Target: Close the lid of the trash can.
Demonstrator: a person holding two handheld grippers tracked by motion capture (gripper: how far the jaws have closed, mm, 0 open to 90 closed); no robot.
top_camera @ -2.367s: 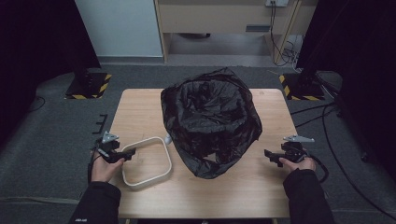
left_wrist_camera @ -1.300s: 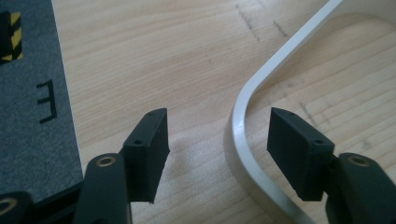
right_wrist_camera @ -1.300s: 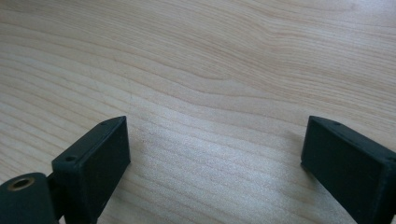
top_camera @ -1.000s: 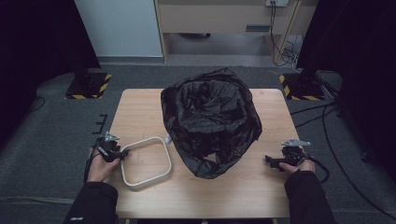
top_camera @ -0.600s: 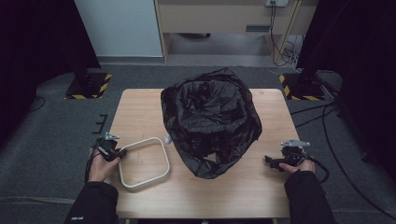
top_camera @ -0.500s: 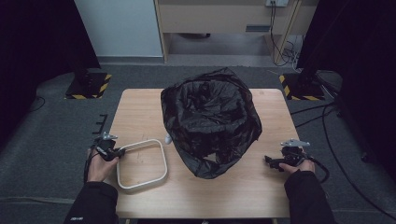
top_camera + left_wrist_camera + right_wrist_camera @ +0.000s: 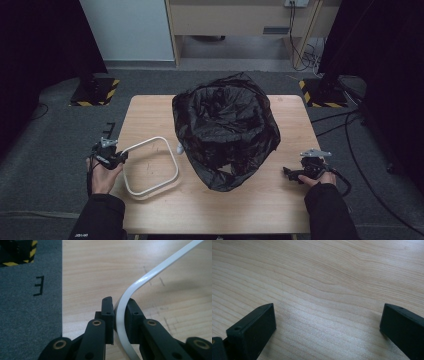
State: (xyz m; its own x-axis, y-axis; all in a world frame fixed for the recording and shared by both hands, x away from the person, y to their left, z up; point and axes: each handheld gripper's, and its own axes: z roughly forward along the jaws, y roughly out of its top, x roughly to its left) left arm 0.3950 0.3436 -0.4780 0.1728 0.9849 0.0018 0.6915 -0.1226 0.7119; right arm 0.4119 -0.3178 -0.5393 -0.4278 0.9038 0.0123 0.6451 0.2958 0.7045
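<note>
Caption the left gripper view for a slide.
Left gripper shut on the corner of a white frame, above a wooden table.

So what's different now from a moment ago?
The left gripper has just been closing its jaws and now clamps the white frame at its corner, tipping that side up off the table. The right gripper stayed open, and the black bag stayed put.

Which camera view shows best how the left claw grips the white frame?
The left gripper view: the left claw pinches the white frame at a rounded corner. The high view shows the whole frame, the grip tiny.
</note>
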